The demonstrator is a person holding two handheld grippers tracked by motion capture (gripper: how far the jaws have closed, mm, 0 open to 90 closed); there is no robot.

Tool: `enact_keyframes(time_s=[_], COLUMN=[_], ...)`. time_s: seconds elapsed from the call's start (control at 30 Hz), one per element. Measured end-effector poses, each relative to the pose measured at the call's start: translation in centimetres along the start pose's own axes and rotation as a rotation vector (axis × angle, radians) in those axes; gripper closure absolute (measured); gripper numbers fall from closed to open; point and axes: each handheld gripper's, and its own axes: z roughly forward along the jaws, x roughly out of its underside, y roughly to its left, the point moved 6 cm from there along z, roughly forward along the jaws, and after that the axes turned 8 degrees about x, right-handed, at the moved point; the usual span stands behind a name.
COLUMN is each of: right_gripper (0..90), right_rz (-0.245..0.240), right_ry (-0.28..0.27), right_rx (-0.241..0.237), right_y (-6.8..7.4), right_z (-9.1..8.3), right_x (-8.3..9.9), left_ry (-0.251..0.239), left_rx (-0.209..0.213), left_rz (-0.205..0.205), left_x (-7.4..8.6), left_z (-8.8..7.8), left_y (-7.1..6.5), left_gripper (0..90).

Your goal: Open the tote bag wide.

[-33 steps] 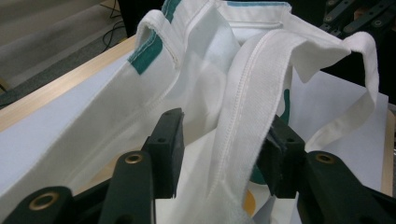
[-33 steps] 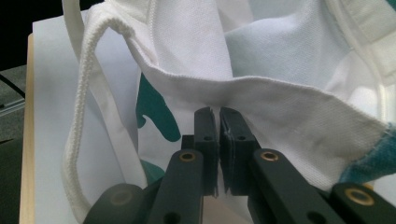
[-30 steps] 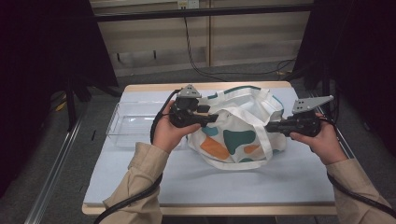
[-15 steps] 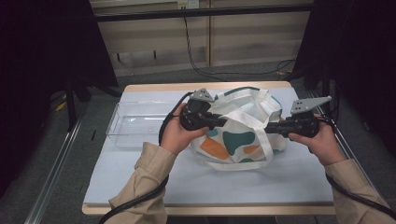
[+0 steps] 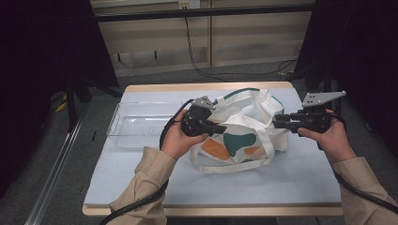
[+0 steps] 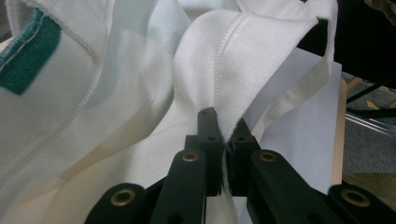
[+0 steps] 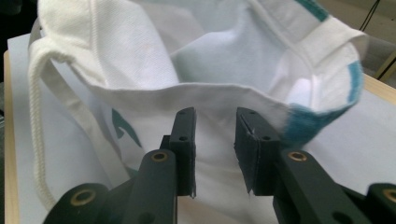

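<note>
A white cloth tote bag (image 5: 244, 136) with teal and orange patches lies slumped mid-table. My left gripper (image 5: 220, 127) is at its left side. Its jaws have just been closing and now pinch a fold of the white bag fabric (image 6: 219, 70), as the left gripper (image 6: 224, 135) view shows close up. My right gripper (image 5: 277, 121) is at the bag's right edge. Its jaws have just been opening, and in its own view the right gripper (image 7: 215, 126) stands parted in front of the bag's rim (image 7: 187, 93), with the pads off the cloth.
A clear plastic tray (image 5: 145, 123) sits at the table's left, beside the bag. The pale blue tabletop (image 5: 141, 178) spreads toward the near edge. A white cord handle (image 7: 35, 121) hangs down the bag's side. Cables trail from both grippers.
My left gripper slid right onto the bag and shut on a fold of it. The right gripper's jaws have parted from the bag's edge; that hand stayed in place.
</note>
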Motion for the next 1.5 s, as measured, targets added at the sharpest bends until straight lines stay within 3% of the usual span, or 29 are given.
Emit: enact_keyframes(time_s=[0.37,0.5,0.77,1.2,1.5], right_gripper=[67.1,60.6,46.1,47.5,52.2], right_rz=[0.028,0.050,0.071,0.127,0.133], right_ry=[-0.026,-0.055,-0.057,-0.018,-0.011], right_rx=[0.044,0.075,0.122,0.197,0.191], right_y=[-1.4,-2.1,-2.7,-4.8,-4.9], right_z=[-1.2,-1.6,-1.0,1.2,2.5], right_x=[-1.1,-1.9,-3.1,-2.5,-2.8], left_ry=[0.030,0.034,0.039,0.041,0.040], left_rx=[0.013,0.011,0.008,0.012,0.018], left_rz=[0.018,0.030,0.049,0.062,0.062], left_x=[0.7,0.8,1.0,1.6,1.9], left_z=[0.3,0.4,0.3,-0.3,-0.5], left_y=[0.0,-0.3,-0.6,-0.9,-0.8], left_gripper=[87.7,87.7,87.6,87.6,87.6])
